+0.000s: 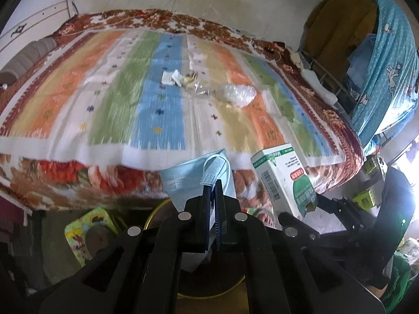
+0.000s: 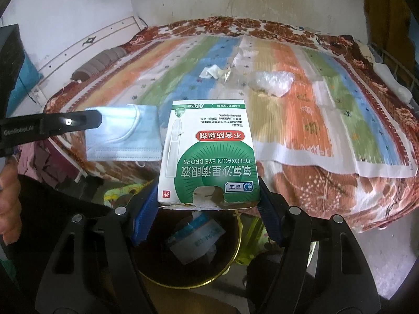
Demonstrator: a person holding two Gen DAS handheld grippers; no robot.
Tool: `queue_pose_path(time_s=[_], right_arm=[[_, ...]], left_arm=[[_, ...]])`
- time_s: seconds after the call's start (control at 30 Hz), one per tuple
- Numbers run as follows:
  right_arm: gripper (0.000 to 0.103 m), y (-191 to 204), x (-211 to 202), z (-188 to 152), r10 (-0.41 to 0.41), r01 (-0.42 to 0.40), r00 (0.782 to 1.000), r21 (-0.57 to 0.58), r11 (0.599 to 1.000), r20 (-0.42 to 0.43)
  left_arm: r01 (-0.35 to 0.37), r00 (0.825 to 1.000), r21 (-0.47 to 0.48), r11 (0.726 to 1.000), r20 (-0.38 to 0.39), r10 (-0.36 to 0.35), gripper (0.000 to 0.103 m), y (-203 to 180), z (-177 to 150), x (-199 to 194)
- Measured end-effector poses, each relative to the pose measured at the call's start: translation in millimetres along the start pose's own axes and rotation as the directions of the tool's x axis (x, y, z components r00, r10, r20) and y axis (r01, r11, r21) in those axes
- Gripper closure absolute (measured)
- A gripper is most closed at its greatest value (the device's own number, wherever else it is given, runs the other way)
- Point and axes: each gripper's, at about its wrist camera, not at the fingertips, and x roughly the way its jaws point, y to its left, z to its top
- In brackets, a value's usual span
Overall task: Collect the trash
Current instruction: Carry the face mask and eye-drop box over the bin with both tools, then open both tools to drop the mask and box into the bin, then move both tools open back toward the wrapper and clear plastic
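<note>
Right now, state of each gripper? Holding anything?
Left gripper: shut on the blue face mask.
Right gripper: clamped on the eye drops box, above the bin.

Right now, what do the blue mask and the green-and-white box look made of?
The mask: soft, matte non-woven fabric, judging by its pleats and stitched edge. The box: thin printed cardboard with a slight sheen; its torn lower flap shows a pale, papery layer.
</note>
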Motion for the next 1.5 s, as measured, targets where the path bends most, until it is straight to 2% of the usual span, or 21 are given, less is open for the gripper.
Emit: queue_pose_path(time_s=[0.2,0.47,0.67,0.9,1.1,1.13,1.2,1.23,1.33,1.5], right_arm=[[0.038,2,9,-14,0.051,-0.049,0.996,0.029,0.998,-0.067],[0.038,10,27,-30,0.023,-0.022,0.987,0.006,1.0,-0.162],[0.037,11,42,-36,0.025,-0.024,0.974,0.007,1.0,-0.227],[0.037,12,62,-44,0.036,-0.032,0.948,0.019,0.999,-0.317],[0.037,13,84,-49,0.063,-0.049,0.919,0.044,0.998,-0.389],[0.037,14,87,-50,0.074,-0.061,0.915,0.046,0.997,-0.397],[0.036,17,90,-51,0.068,-0.059,0.913,0.036,0.998,-0.403],[0.035,17,91,-50,0.06,-0.05,0.914,0.035,0.998,-0.402],[0.028,11,89,-48,0.06,-0.042,0.919,0.056,0.998,-0.39],[0.028,2,84,-44,0.058,-0.029,0.929,0.086,0.996,-0.366]], left_arm=[[-0.026,0.999,0.002,1.0,-0.048,0.026,0.101,-1,-19,7],[-0.077,0.987,0.023,0.997,-0.141,0.079,0.1,-7,-42,26],[-0.109,0.978,-0.003,0.994,-0.18,0.107,0.1,0,-43,37],[-0.14,0.958,-0.066,0.988,-0.261,0.118,0.1,11,-45,61],[-0.173,0.946,-0.092,0.981,-0.294,0.139,0.1,17,-42,73],[-0.174,0.945,-0.095,0.98,-0.297,0.139,0.099,18,-42,74],[-0.162,0.947,-0.113,0.98,-0.298,0.122,0.075,20,-40,75],[-0.152,0.95,-0.124,0.98,-0.291,0.111,0.059,21,-39,74],[-0.154,0.956,-0.128,0.98,-0.27,0.115,0.056,23,-37,70],[-0.158,0.962,-0.154,0.975,-0.248,0.117,0.052,29,-33,65]])
